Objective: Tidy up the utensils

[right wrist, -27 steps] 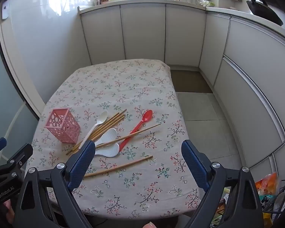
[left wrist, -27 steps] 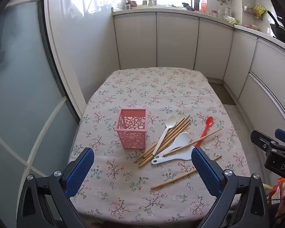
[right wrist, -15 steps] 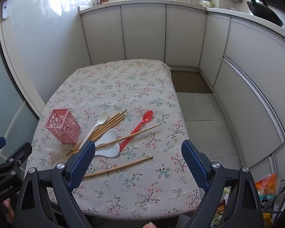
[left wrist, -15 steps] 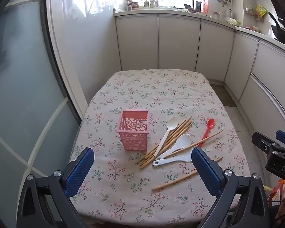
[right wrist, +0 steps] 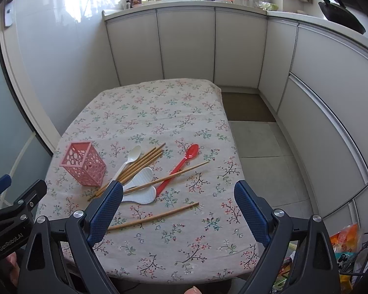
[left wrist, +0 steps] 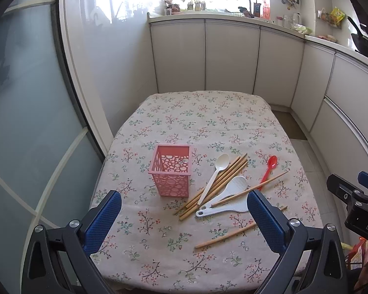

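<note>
A pink perforated holder (left wrist: 171,171) is seen upright near the table's left edge, with utensils scattered just beside it toward the middle: a white spoon (left wrist: 214,174) laid against a bundle of wooden chopsticks (left wrist: 218,183), two white rice paddles (left wrist: 227,199) partly stacked, and a red spoon (right wrist: 181,165) crossed by a single chopstick (right wrist: 169,177). Another chopstick (right wrist: 154,216) is left apart, closer to the near edge. The holder appears empty, though its floor is hidden. The floral-clothed table (left wrist: 203,112) is framed by the left gripper (left wrist: 184,218) and the right gripper (right wrist: 179,210), both held spread wide above it with nothing between the pads.
</note>
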`<state>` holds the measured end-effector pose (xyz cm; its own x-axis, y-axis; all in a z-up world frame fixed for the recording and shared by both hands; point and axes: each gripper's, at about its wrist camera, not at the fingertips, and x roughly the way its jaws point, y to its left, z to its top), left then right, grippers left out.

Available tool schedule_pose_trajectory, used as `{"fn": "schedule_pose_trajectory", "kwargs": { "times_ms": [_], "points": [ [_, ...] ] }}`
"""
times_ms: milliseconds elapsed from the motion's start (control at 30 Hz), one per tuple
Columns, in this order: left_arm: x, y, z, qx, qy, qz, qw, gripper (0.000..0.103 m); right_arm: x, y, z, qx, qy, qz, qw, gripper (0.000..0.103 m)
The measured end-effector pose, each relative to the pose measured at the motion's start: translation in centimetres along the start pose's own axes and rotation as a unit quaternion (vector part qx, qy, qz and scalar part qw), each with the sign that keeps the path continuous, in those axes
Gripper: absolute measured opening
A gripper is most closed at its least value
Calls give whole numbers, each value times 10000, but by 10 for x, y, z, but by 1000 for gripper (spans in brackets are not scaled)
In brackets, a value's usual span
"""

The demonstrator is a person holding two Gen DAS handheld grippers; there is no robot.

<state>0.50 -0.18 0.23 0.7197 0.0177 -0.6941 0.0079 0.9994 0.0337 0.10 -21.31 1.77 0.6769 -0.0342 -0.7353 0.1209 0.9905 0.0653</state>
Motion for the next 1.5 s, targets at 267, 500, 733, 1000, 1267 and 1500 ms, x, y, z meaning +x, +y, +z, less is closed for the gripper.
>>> {"fn": "schedule_pose_trajectory", "kwargs": {
  "times_ms": [267,500,733,1000,1267,1500],
  "points": [
    [2,-2,1,10,6,19,10000,103,1,-1,1,35,11,32,10000,94],
    [3,-2,2,20,8,18,10000,103,1,-1,1,36,23,45,10000,94],
    [6,-2,2,13,2,58,10000,103,2,-1,1,38,47,67,10000,94],
    [5,-2,1,37,-41,56,10000,103,3,1,0,43,60,61,10000,94],
    [2,-2,-1,36,-85,57,9999,103,4,1,0,45,62,60,10000,94],
    [-1,-3,-1,41,-110,57,9999,103,3,1,0,60,47,66,9999,94]
  ]
}}
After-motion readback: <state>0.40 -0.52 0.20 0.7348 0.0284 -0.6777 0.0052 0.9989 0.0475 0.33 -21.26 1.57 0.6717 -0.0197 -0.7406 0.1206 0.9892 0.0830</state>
